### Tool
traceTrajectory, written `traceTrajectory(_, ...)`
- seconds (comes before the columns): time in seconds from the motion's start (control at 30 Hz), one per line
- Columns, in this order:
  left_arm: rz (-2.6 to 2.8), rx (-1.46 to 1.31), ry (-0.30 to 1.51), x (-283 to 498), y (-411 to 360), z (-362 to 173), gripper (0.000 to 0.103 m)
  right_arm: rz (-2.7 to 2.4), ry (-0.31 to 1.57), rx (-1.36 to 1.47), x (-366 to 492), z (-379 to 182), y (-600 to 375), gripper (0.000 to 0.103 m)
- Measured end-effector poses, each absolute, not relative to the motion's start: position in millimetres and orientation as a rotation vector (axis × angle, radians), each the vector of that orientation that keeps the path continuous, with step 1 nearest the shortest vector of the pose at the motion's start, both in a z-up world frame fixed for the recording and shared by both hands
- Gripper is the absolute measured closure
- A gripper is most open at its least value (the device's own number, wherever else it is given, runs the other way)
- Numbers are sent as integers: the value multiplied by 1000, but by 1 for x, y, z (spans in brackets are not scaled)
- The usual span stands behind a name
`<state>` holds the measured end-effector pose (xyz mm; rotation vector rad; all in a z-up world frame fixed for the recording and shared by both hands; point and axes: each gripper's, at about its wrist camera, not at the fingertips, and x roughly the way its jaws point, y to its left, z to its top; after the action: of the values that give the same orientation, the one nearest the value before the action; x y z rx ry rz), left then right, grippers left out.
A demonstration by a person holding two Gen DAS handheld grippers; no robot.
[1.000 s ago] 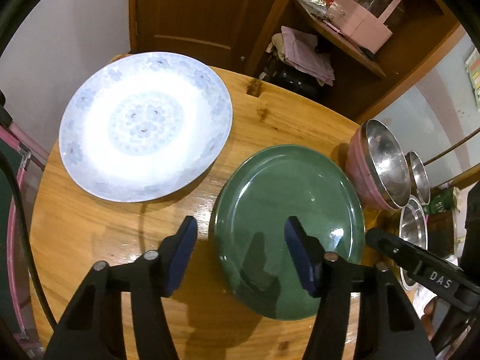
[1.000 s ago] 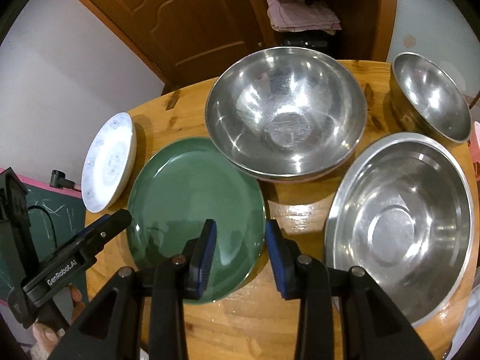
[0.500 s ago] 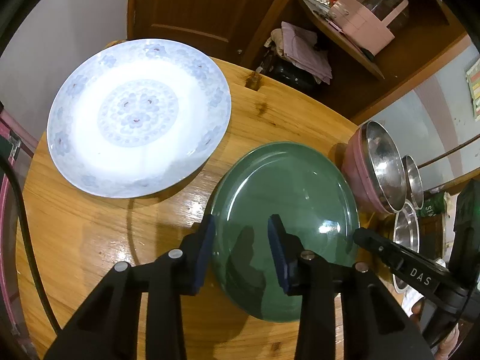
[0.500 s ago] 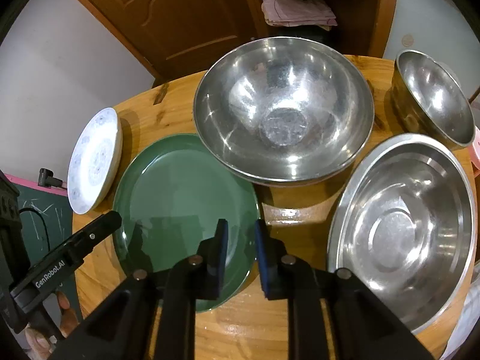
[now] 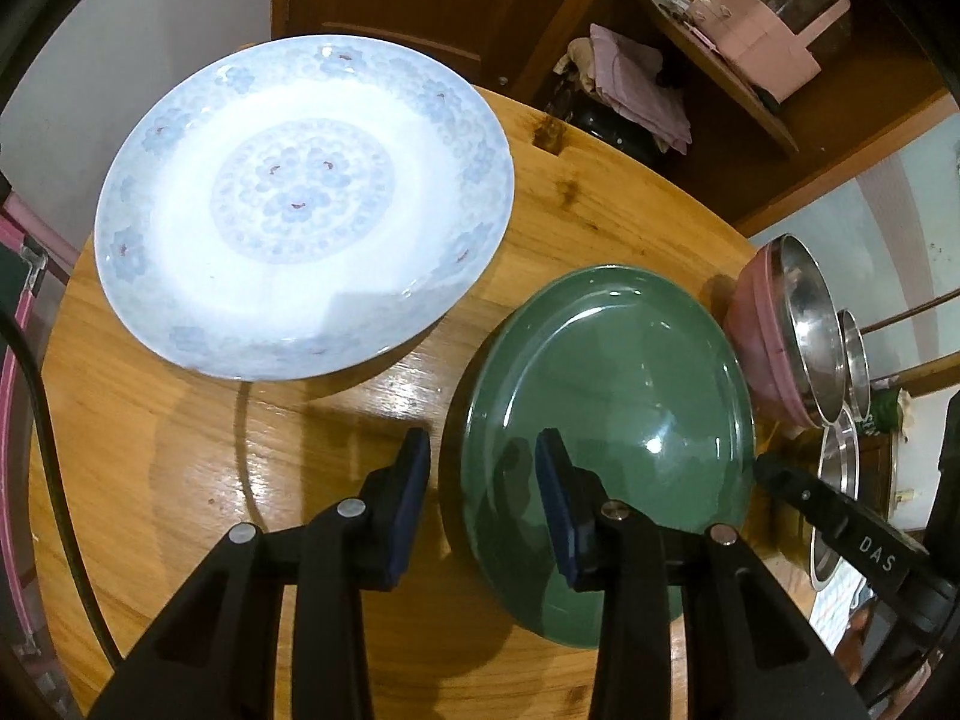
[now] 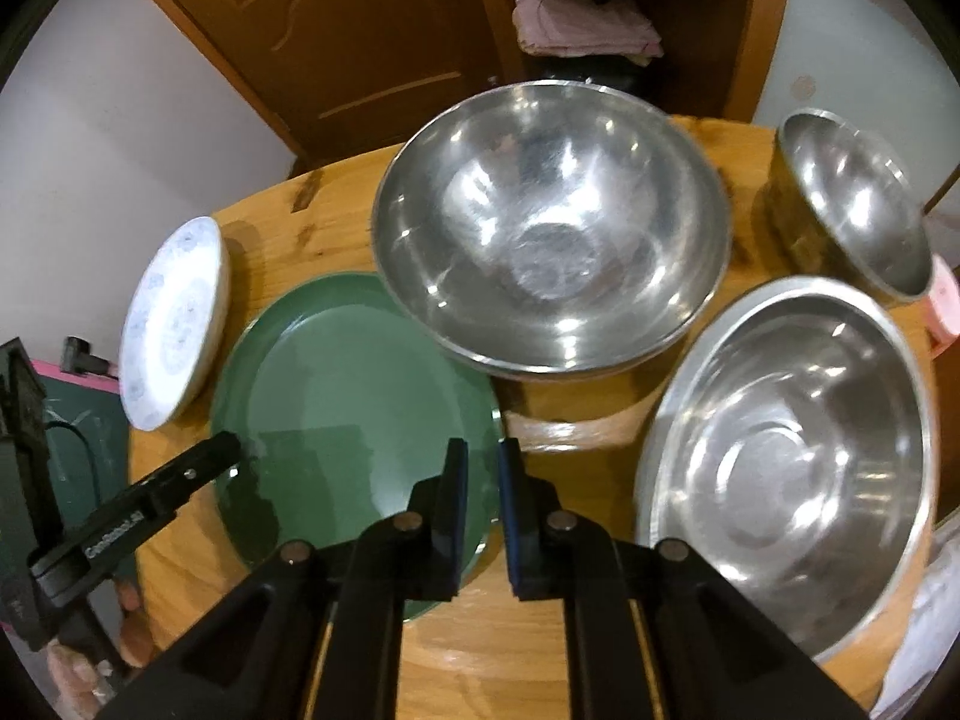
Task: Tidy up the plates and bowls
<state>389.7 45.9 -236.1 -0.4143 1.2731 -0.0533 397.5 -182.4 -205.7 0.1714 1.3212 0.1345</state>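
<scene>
**Both grippers close in on the green plate's rim**

Since a second ago both pairs of jaws have narrowed. Left gripper (image 5: 483, 501) straddles the left rim of the green plate (image 5: 624, 384), pads not visibly pressing; right gripper (image 6: 483, 501) is nearly closed on its right rim (contact unclear). From left: floral plate (image 5: 300, 210), green plate lying flat, then three empty steel bowls (image 6: 549, 246) on the round table (image 5: 180, 480).

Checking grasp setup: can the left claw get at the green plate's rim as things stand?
Probably yes. The left claw straddles the near-left rim of the green plate, one finger each side, nothing between. The right claw pinches the opposite rim, clear of it.
</scene>
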Motion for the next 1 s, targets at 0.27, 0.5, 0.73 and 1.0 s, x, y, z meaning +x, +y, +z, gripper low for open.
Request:
traceTrajectory(0.27,-78,-436,1291,394,44,-244,83,123,1355,170,405,-221,-182,95)
traceTrajectory(0.5,-73,-413,1312,394,40,-245,91,113,1351,91,403,-218,-172,97)
traceTrajectory(0.73,-83,-424,1286,380,44,-226,92,135,1324,101,386,-204,-172,97)
traceTrajectory(1.0,-86,-441,1238,336,58,-184,92,214,1292,171,337,-174,-176,97)
